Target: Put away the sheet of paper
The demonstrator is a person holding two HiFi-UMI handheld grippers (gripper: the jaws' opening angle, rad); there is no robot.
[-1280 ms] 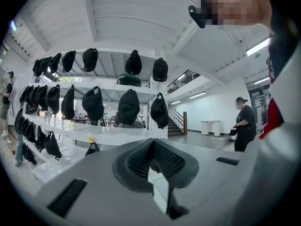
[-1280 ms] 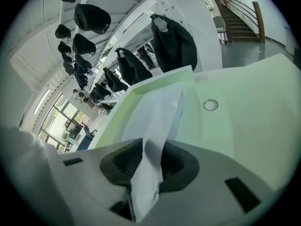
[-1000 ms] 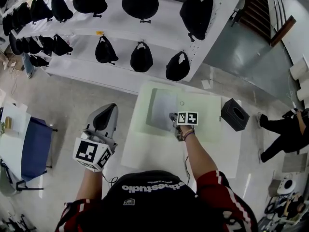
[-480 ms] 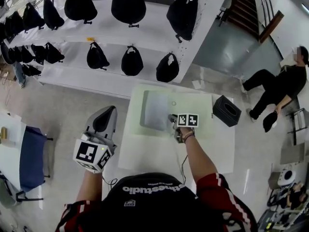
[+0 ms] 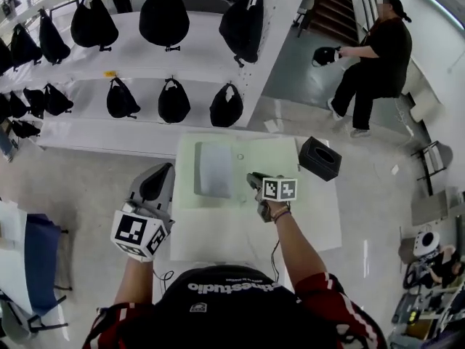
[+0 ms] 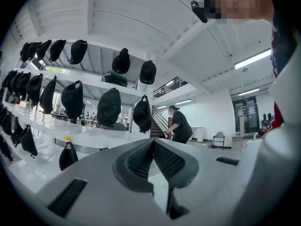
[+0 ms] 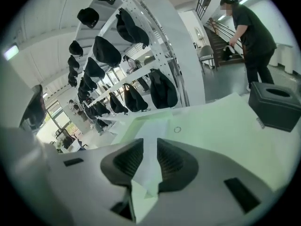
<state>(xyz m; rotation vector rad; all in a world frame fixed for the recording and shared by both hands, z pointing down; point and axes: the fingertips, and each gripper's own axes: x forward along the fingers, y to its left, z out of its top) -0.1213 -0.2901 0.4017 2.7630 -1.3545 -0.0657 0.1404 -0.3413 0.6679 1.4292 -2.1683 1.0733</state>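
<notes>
The sheet of paper (image 5: 215, 169) lies flat on the pale green mat (image 5: 272, 155) at the table's far left. My right gripper (image 5: 252, 178) hangs above the mat just right of the sheet, tilted down toward it, apart from it. Its jaws have just closed a little and stand open by a narrow gap. In the right gripper view the sheet (image 7: 153, 133) shows through that gap of the right gripper (image 7: 149, 142). My left gripper (image 5: 162, 170) is held left of the table over the floor. In the left gripper view the left gripper (image 6: 153, 141) is shut on nothing.
A black box with a round hole (image 5: 320, 158) stands on the table's far right corner. A small ring (image 5: 240, 156) lies on the mat. White shelves with several black bags (image 5: 174, 100) stand behind the table. A person (image 5: 370, 53) stands by the stairs at the upper right.
My right gripper has lifted up off the sheet's right edge, leaving the sheet flat on the mat. The person at the right has got up and moved to the stairs.
</notes>
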